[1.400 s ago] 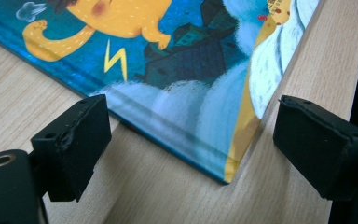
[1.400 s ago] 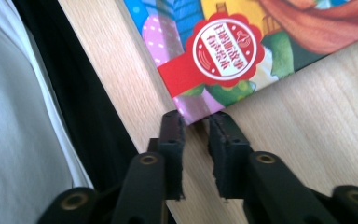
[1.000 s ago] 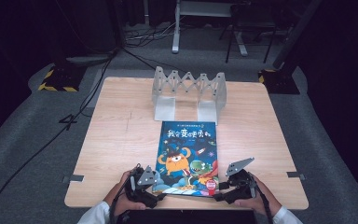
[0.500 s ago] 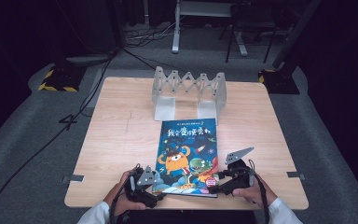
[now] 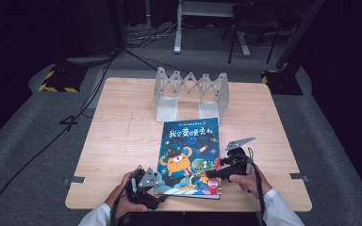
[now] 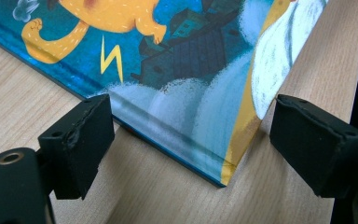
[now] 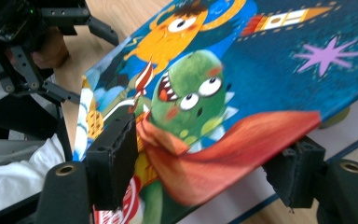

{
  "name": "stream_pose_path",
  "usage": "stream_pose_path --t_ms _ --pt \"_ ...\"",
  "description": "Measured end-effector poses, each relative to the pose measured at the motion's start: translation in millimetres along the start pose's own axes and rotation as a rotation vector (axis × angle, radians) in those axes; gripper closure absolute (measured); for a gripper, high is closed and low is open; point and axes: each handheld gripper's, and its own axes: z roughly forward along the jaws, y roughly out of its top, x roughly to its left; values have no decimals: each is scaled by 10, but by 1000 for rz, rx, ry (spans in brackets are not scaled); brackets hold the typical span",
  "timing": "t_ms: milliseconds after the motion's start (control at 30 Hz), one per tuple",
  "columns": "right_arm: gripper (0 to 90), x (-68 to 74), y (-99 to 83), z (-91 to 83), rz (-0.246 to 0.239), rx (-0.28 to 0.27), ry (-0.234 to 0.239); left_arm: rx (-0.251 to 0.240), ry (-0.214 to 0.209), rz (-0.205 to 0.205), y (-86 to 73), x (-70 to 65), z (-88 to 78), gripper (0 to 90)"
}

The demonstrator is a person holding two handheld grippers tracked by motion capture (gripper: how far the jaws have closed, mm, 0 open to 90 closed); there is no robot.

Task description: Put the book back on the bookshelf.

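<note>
While level, right gripper (image 5: pixel 213 172) straddles book cover (image 7: pixel 270 70).

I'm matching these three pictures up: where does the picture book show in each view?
High view: picture book flat at the table's near middle, between both grippers.
Left gripper view: its near corner lies between the open jaws.
Right gripper view: its cover fills the upper right, lifted edge between the jaws.
Shared landmark: the orange monster on the cover.
</note>
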Motion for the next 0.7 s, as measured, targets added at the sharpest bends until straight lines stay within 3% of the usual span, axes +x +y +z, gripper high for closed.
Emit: stream_pose_path --t_ms 233,400,533,700 --pt "317 -82 29 27 -11 -13 8 1 -2 2 1 3 -1 142" --pt "317 -179 59 57 -8 -22 -13 -2 0 8 -10 35 -11 150" --pt "319 -227 87 49 -28 -39 -21 6 16 -8 -37 123 -41 131" --pt "317 -249 119 51 -47 -42 -25 7 -1 11 -33 183 -37 114"
